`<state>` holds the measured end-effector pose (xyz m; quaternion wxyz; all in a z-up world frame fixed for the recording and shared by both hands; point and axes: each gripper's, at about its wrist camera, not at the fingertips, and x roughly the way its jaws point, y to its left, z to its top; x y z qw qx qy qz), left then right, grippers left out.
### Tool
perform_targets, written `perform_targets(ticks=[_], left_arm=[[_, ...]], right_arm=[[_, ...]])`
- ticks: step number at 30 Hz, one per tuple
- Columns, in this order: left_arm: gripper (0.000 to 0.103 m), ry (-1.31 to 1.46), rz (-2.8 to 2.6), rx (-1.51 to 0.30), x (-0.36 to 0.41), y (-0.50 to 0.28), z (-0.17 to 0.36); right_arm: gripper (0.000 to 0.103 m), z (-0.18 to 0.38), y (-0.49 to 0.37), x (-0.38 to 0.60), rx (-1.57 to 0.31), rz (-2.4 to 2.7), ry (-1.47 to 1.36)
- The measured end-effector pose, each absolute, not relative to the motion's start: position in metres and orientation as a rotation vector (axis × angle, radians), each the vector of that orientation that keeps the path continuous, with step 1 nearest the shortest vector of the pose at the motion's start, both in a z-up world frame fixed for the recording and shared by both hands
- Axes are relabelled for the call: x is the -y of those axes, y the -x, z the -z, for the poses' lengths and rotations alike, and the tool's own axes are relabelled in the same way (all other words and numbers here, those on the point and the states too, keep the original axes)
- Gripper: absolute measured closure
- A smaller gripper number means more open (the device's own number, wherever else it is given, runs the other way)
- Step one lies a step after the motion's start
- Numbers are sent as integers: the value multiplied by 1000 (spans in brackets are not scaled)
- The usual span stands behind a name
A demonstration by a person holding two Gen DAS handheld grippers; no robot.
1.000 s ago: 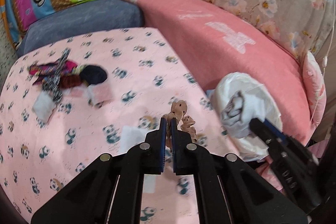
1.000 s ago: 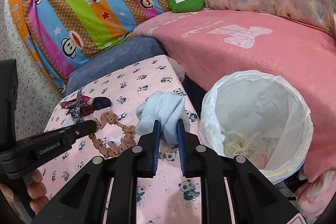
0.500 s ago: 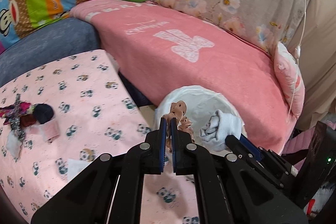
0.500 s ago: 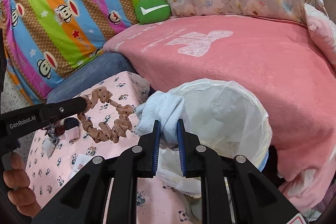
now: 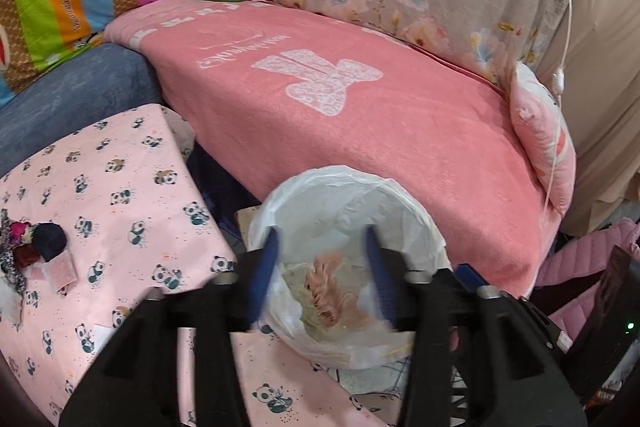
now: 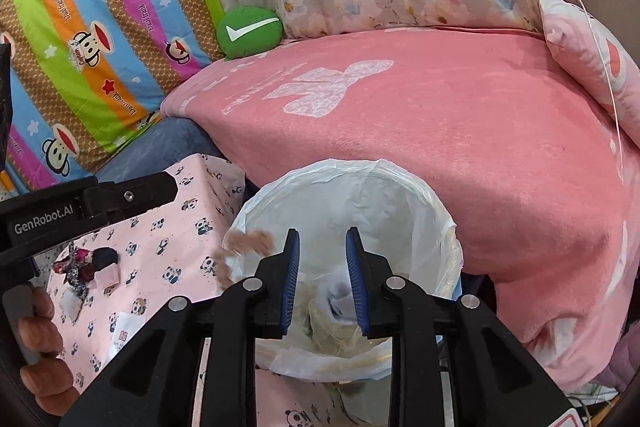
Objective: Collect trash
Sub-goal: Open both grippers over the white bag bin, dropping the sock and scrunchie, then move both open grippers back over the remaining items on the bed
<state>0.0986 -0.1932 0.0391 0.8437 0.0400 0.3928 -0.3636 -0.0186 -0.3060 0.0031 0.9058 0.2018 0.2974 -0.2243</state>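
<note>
- Thin white plastic lines the trash bin, at lower centre of both wrist views, standing between the panda-print bench and the pink-covered sofa.
- Left hand-held gripper: jaws spread wide, holding nothing. The tan ruffled band appears blurred between its fingers, inside the bin mouth; in the right wrist view it blurs at the bin's left rim.
- Right hand-held gripper: jaws apart, holding nothing. The pale blue cloth shows blurred below them, inside the liner.
- Remaining trash sits at the left edge of the left wrist view: a dark round ball, a pink square packet and a patterned fabric scrap, all touching or just beside one another. A white paper slip lies nearer you on the bench.
- Handling, by judgement: every piece looks light and soft. Expect fabric to compress and sag, so close fully on a bunched fold, not a loose edge.
- Take the flat packet and slip by a raised edge; pressing flat on the cloth cover may pinch the cover as well.
- The liner is flimsy; keep fingers off its rim.
</note>
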Motion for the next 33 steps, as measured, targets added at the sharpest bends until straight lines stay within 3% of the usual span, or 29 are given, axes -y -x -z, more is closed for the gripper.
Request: perform_targets(ticks=[21,33], left_arm=[[47,-52,505,-865,83,-109,-6],[32,-29,328,-848,-4,-116,5]], right_arm=[[54,-1,-1,238,-658,323,-337],[46,5,-23,162,-713,192,-268]])
